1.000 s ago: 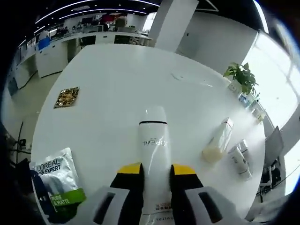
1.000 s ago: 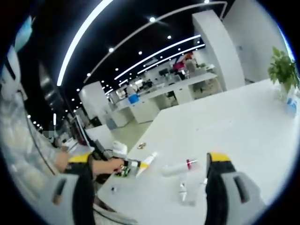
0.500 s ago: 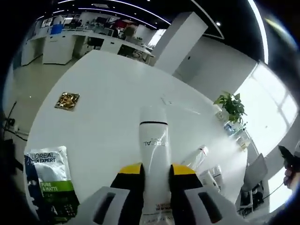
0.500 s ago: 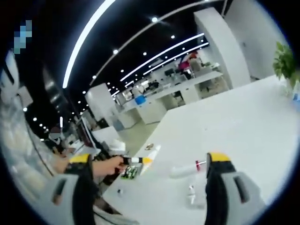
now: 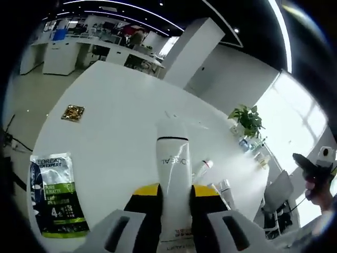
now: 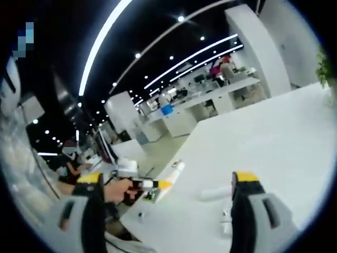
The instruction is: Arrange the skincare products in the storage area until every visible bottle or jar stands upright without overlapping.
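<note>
Left gripper view: left tongs (image 5: 175,196) clenched on a white L'Oréal tube (image 5: 173,179), held above the white desk (image 5: 116,121) and pointing away past the yellow tips. Left of the tongs, a green-and-white sachet (image 5: 55,195) flat on the desk; farther off, a small gold packet (image 5: 72,113). Right of the tube, a red-capped bottle (image 5: 202,168) lying down.

Right gripper view: right tongs (image 6: 168,185) released, jaws wide apart. Between them, the same tube (image 6: 169,177) over the desk edge and a bottle (image 6: 215,193) lying down.
</note>
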Motion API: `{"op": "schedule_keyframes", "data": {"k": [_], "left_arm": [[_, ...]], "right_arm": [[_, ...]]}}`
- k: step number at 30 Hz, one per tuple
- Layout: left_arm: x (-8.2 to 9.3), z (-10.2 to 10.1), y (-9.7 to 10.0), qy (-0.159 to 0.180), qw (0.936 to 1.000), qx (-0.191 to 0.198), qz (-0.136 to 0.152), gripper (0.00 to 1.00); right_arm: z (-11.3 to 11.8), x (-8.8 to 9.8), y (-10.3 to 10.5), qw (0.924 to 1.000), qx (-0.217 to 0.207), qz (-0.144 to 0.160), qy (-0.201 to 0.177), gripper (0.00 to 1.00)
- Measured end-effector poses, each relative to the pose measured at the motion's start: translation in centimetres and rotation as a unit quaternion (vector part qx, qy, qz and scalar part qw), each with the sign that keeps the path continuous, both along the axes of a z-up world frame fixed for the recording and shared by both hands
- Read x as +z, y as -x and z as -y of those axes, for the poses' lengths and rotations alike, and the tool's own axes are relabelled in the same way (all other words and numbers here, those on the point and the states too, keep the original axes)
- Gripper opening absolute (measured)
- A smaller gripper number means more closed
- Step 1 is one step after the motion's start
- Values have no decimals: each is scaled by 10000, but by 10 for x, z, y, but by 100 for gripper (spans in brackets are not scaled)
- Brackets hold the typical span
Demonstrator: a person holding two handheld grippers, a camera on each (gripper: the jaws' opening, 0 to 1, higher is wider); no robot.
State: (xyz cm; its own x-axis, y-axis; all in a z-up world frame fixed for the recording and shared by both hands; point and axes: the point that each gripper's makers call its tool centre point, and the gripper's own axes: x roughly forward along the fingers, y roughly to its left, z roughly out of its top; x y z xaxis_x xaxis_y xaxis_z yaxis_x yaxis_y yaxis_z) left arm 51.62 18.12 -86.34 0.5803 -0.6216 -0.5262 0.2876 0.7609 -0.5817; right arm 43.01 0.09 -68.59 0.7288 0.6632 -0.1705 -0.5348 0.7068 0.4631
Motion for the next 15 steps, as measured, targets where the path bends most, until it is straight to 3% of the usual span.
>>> {"op": "schedule_keyframes", "data": {"k": [6, 15], "left_arm": [[25, 14, 8, 323, 9992, -160, 198, 18], [74, 44, 20, 627, 9934, -742, 613, 18]], "right_arm": [[-12, -3, 2, 9998, 161, -57, -50, 99], [-23, -8, 3, 9991, 362, -184, -147, 98]]}}
